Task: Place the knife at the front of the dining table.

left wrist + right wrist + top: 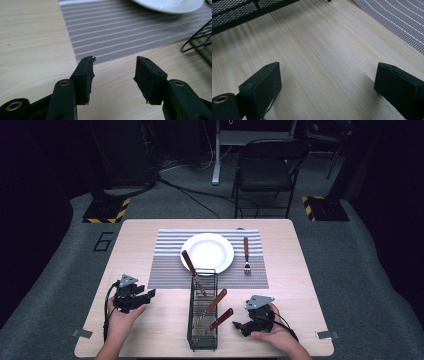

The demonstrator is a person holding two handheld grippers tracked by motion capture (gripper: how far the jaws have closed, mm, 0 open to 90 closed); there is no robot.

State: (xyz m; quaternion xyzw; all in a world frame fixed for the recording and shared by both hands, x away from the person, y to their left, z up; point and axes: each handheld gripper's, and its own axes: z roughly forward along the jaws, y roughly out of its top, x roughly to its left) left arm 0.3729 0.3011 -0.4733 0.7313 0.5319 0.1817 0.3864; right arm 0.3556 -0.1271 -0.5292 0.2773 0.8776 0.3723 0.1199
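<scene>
Wire caddy [202, 312] at tabletop [150, 330] near edge, three wood-handled utensils in it. Plate [207, 252] on striped mat [165, 265], fork [246, 255] beside. Left tongs [150, 293] spread, empty, near left edge; right tongs [238, 325] spread, empty, near right corner.

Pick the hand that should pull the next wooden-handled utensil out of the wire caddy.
Right. The right gripper sits open beside the wire caddy, close to the two utensil handles that lean toward it. The left gripper is farther off.
</scene>
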